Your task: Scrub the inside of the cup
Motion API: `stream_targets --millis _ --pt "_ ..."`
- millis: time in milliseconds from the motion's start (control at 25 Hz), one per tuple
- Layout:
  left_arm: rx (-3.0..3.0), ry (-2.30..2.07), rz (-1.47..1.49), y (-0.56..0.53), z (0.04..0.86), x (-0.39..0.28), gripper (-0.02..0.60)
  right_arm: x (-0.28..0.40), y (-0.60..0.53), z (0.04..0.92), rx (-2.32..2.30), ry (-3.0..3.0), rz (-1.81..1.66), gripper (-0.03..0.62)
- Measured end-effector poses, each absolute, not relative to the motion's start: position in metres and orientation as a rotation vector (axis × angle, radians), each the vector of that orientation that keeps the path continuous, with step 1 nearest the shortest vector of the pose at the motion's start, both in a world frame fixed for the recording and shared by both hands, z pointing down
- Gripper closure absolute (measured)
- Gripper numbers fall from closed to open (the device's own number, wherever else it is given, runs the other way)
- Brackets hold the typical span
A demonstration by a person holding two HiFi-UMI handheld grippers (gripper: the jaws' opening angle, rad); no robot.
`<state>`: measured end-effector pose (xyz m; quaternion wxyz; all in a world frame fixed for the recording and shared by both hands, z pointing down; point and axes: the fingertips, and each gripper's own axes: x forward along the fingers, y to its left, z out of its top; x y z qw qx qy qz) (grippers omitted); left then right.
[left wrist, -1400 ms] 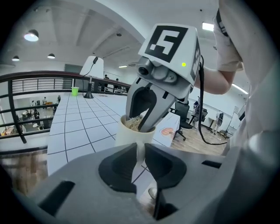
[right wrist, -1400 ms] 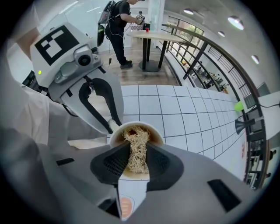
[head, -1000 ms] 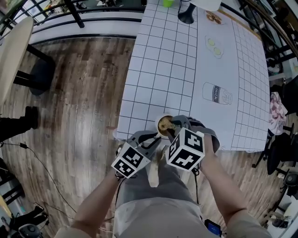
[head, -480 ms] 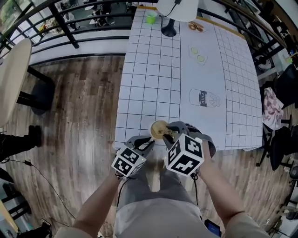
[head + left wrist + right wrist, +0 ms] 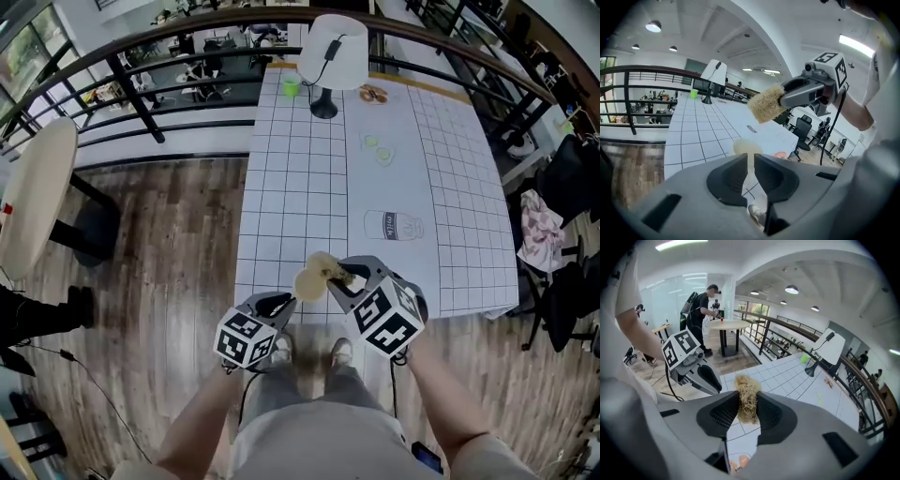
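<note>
Pinches the cream cup (image 5: 312, 277) by its thin wall in the left gripper (image 5: 750, 160), jaws narrow and just tightened onto that wall, nothing else between them. Clamps a straw-coloured fibre scrubber (image 5: 747, 397) in the right gripper (image 5: 349, 281), jaws a little apart with the wad squeezed between the pads. Holds that scrubber just right of the cup and clear of its mouth, not inside. Hangs the cup in the air, seemingly tilted, with the near edge of the gridded table (image 5: 300, 178) beneath the cup and wooden floor (image 5: 178, 244) below and to the cup's left. Looks like a gap between scrubbing strokes or the lead-in to one; cannot say which. Risks levering the cup out of a one-wall pinch by entering off-centre or pushing hard on the side away from the jaws. Risks a drop past the table edge to the floor, with nothing supporting the cup from below. Could also tear fibres from the loose wad by dragging it over the rim. Might buckle the wall by squeezing harder; cannot tell the material.
</note>
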<state>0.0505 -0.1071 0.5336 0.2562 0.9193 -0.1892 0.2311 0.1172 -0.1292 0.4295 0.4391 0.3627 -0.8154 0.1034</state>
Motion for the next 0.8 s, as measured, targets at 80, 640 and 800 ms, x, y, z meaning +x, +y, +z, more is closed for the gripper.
stream_targets --millis 80,640,800 --pt "2.514 -0.571 0.563 -0.117 0.511 0.045 0.532 0.121 -0.133 0.410 0.975 -2.080 0.236 0.487" --pt "2.901 -0.932 0.254 -0.158 0.287 0.049 0.566 0.170 -0.131 0.243 1.488 -2.379 -0.046 0.484" --pt "2.996 -0.960 0.136 -0.159 0.234 0.057 0.568 0.177 -0.116 0.185 1.582 -2.462 -0.180 0.483"
